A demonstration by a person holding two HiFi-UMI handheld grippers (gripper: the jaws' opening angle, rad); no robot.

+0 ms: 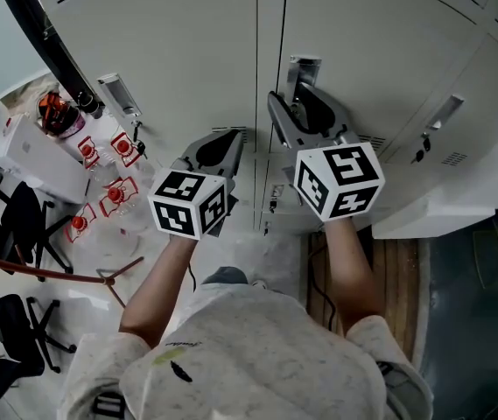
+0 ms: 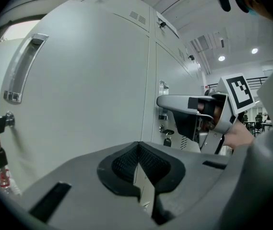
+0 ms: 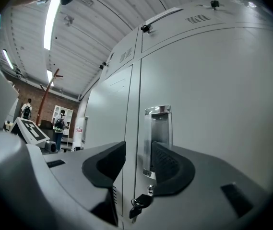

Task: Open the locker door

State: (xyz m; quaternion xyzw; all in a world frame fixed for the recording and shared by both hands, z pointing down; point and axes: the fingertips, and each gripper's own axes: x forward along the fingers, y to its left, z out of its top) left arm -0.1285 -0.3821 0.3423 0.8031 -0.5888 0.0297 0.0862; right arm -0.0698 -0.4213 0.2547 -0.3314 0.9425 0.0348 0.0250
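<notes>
A person seen from above stood facing a wall of pale grey lockers, holding a gripper in each hand. Each gripper carried a cube with black and white square markers.

The right gripper point(image 1: 294, 96) sat at the centre of the head view, held up against the locker door point(image 1: 371, 51) that filled the upper right of the frame. Its jaws stood open. In the right gripper view, the right gripper point(image 3: 138, 158) showed a clear gap between its two dark pads. The chrome handle point(image 3: 157, 124) of that door point(image 3: 218, 104) stood upright in the gap, just beside the pad on the right of the frame. No pad pressed on it. A small dark key point(image 3: 139, 204) hung from the lock just below the handle. The door lay closed, flush with its neighbour.

The left gripper point(image 1: 234, 136) was left of centre in the head view, near the seam between two doors and touching neither. In the left gripper view, the left gripper point(image 2: 137, 146) had its jaws closed together with nothing between them.

At the upper left of the head view, a neighbouring locker had its own handle point(image 1: 119, 93). Below it stood clear bottles with red caps point(image 1: 113, 195) and black office chairs point(image 1: 23, 219).
</notes>
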